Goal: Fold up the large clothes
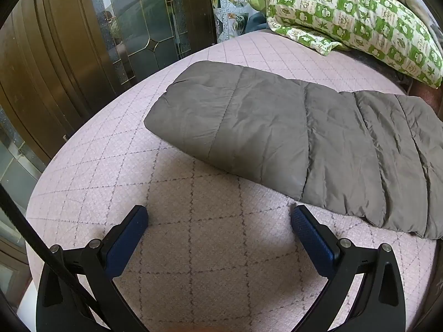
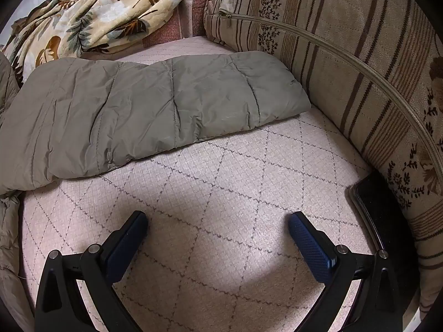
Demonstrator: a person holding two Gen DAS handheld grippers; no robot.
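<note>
Both grippers hang spread wide over bare bed, the grey padded coat lying just beyond them.

My left gripper (image 1: 218,220) and right gripper (image 2: 217,220) stand apart, empty, above the pink bed cover (image 1: 193,249). The coat (image 1: 277,135) stretches across the far side; I have clear cover between it and my fingers. Its right end (image 2: 277,83) sits against a striped cushion (image 2: 360,69). The coat runs out of view sideways. A dark phone (image 2: 373,210) is half hidden near right. The green pillow (image 1: 354,13) carries print I cannot read.
</note>
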